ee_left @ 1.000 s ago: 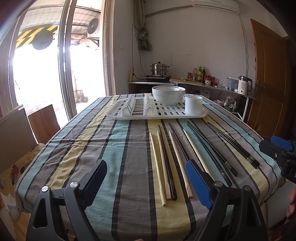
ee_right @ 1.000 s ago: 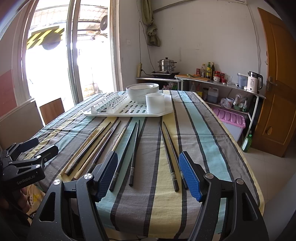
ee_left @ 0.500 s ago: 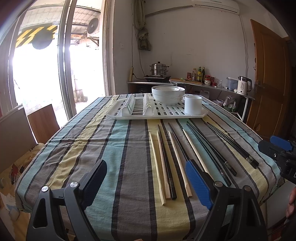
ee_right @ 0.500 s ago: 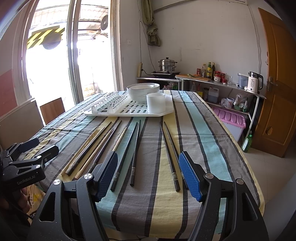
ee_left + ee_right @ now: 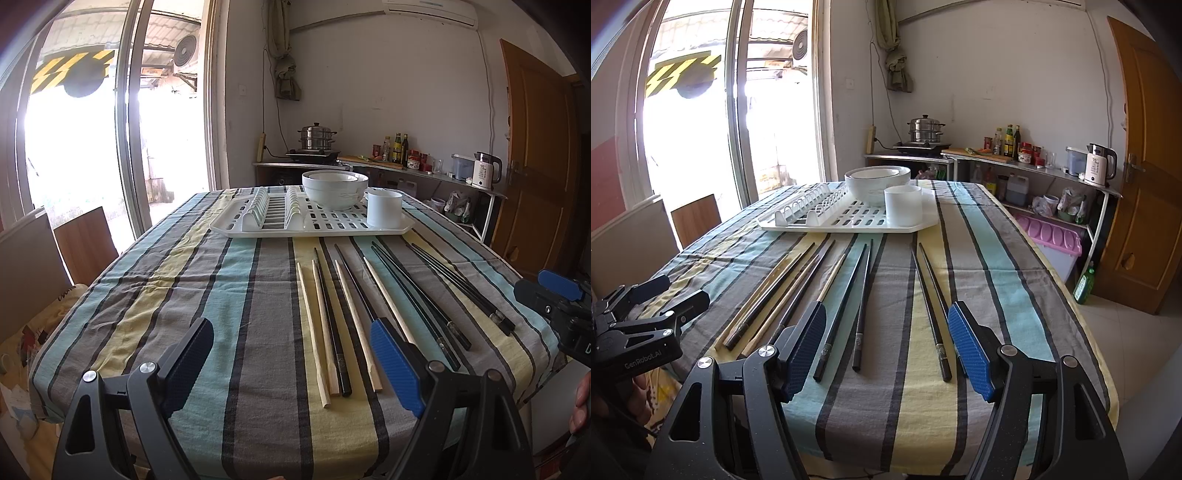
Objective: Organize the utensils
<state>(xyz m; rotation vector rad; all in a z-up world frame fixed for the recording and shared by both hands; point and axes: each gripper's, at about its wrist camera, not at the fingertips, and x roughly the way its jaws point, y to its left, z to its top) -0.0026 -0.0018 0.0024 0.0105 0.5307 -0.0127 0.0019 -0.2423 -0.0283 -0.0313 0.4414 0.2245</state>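
Several chopsticks lie side by side on the striped tablecloth [image 5: 155, 295], pointing at a white drying rack [image 5: 314, 221]. Pale wooden chopsticks [image 5: 312, 328] mix with black chopsticks [image 5: 417, 295] in the left wrist view. The right wrist view shows a black pair [image 5: 862, 302] and another black pair [image 5: 931, 306] ahead. My left gripper [image 5: 291, 356] hovers open above the table's near edge, holding nothing. My right gripper [image 5: 886, 343] is open too, with nothing between its fingers. Each gripper shows in the other's view: the right gripper [image 5: 554, 299] and the left gripper [image 5: 646, 321].
Stacked white bowls [image 5: 334, 188] and a white cup [image 5: 384, 208] stand on the rack. Wooden chairs [image 5: 85, 247] are at the table's left side. A counter [image 5: 1015, 162] with a steel pot, bottles and a kettle runs along the back wall. A pink bin [image 5: 1052, 240] and a door [image 5: 1145, 184] are on the right.
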